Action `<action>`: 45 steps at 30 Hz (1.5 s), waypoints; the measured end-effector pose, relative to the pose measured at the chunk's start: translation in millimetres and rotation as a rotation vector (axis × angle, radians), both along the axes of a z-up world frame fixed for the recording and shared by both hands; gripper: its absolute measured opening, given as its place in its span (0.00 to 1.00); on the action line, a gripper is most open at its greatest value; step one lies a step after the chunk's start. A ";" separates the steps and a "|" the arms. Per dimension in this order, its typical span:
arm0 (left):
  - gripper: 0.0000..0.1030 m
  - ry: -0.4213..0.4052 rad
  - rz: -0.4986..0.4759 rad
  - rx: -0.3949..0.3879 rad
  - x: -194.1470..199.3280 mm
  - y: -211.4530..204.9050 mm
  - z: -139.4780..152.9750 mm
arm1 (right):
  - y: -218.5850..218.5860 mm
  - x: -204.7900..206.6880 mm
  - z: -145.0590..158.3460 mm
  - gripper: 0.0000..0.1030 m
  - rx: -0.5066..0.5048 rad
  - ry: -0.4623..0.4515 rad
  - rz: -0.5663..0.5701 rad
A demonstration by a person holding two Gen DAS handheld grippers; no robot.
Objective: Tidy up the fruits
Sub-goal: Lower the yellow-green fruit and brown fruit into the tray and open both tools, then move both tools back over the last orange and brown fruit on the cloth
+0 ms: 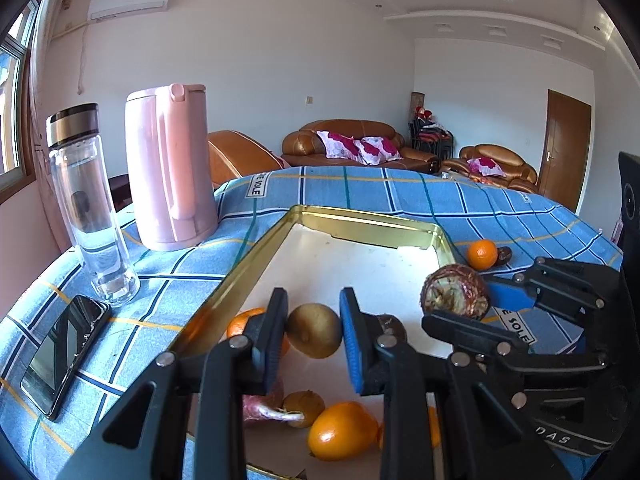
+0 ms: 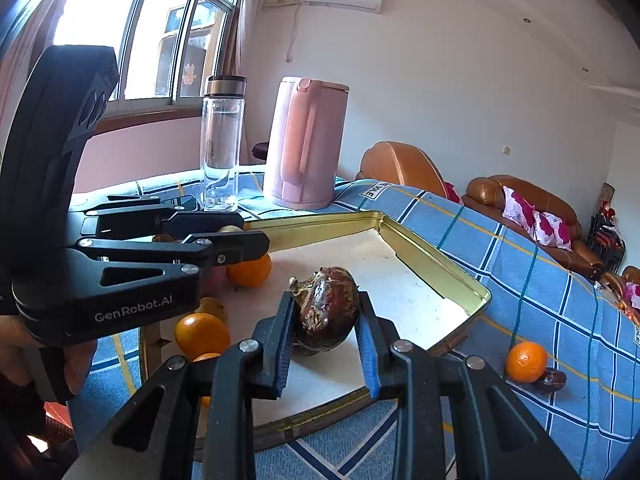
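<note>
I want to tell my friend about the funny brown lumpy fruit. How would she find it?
Look for the gold tray on the blue checked cloth. Over its white floor, the right hand-held gripper is shut on the brown fruit. Unlike the smooth oranges beside it, it is dark, wrinkled and rough, with a dried, stringy end.
</note>
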State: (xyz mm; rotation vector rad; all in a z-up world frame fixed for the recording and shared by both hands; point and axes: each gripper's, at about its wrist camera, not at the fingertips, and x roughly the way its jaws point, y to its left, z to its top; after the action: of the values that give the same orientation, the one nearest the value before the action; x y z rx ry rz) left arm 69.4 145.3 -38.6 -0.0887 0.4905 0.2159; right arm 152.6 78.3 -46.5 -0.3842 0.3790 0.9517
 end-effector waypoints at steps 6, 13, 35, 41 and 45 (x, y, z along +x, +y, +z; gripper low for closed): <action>0.27 0.016 0.004 -0.002 2.9 2.6 -2.6 | 4.0 0.6 -2.3 0.30 -0.021 0.011 0.014; 0.27 0.037 -0.003 -0.006 5.2 5.8 -5.7 | 8.9 4.4 -5.7 0.30 -0.045 0.043 0.038; 0.27 0.102 -0.014 0.007 13.9 7.4 -11.4 | 28.2 3.0 -20.0 0.30 -0.161 0.081 0.103; 0.29 0.098 0.000 0.013 10.2 9.0 -11.3 | 30.3 2.1 -20.9 0.45 -0.171 0.083 0.112; 0.64 0.078 0.044 0.018 4.5 10.8 -9.0 | 26.7 -1.2 -17.8 0.54 -0.153 0.055 0.097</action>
State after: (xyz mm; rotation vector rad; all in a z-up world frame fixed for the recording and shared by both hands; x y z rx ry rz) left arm 73.9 156.1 -47.7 -0.0737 0.5643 0.2679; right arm 151.5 104.9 -64.3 -0.5203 0.4887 1.0329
